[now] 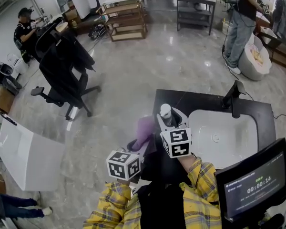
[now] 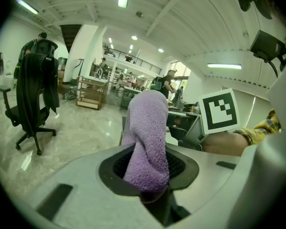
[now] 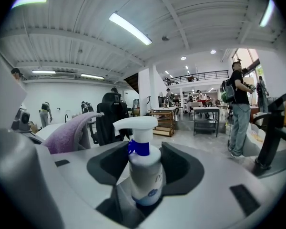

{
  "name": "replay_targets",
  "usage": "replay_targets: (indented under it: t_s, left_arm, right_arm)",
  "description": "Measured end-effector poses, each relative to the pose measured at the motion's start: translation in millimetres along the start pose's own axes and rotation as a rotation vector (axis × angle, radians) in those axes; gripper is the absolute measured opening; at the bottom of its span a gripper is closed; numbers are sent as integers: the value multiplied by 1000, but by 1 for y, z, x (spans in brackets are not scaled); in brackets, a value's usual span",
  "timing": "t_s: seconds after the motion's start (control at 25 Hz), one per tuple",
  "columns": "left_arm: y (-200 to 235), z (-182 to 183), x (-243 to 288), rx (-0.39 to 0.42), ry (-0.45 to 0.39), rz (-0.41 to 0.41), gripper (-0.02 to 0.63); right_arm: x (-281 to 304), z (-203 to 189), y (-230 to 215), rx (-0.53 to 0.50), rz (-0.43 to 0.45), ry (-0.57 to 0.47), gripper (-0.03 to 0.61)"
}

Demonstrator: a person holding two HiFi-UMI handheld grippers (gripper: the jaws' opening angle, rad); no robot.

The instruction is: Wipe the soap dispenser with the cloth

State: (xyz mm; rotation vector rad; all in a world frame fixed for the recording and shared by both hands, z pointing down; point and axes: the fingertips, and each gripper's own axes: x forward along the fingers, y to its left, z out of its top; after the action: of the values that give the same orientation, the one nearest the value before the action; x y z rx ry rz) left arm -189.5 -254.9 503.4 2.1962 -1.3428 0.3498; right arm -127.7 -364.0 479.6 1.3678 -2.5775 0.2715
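Far left: office chair (image 1: 62, 68) on wide glossy floor (image 1: 148, 61), plenty of open room between it and the dark tabletop (image 1: 181, 101). Next, left gripper (image 1: 139, 146), jaws clenched on the purple cloth (image 1: 145, 127), folded end standing up past the tips, held just off the tabletop's left edge. Just to the right, right gripper (image 1: 171, 124), jaws grasping the lower body of the soap dispenser (image 1: 166, 111), upright, white trigger head and blue collar clear above the tips; placed over the tabletop's left part, close beside the sink (image 1: 196, 128) rim; lifted or standing, hard to tell. Cloth just beside the dispenser, a gap visible between them in the right gripper view. Further right, white sink filling most of the tabletop, black faucet (image 1: 233, 99) at its back edge. Nearest right, a monitor (image 1: 255, 180) crowding that corner.
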Motion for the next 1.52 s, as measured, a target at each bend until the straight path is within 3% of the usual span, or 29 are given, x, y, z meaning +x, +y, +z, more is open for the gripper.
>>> replay_targets:
  t_s: [0.32,0.44,0.56,0.68,0.96,1.08,1.2,1.4,1.52]
  left_arm:
    - [4,2,13,79,17,-30,81]
    - [-4,3,15,230,34,-41,81]
    - [-14,7,23,418,71,-33,81]
    - [-23,13,34,545,103,-36,81]
    - [-28,20,63,755,190,33,81]
    - [-30,16,69,807,207,40,81]
    - [-31,14,67,875,188,67,81]
    - [-41,14,55,992,86,102,81]
    - [-46,8,54,1038,96,89,81]
  right_arm:
    - [-12,2,14,-90,112,-21,253]
    - [-39,8,7,-81,115,-105,253]
    - [-60,15,-24,-2,43,-163,252]
    - [-71,16,-52,48,-33,-162,252]
    - [-78,7,-79,75,-51,-140,252]
    - [-78,4,-78,86,-39,-135,252]
    - [-76,4,-73,93,-22,-134,252]
    - [-72,5,-70,108,-12,-132,252]
    - [-71,6,-71,127,-15,-132,252]
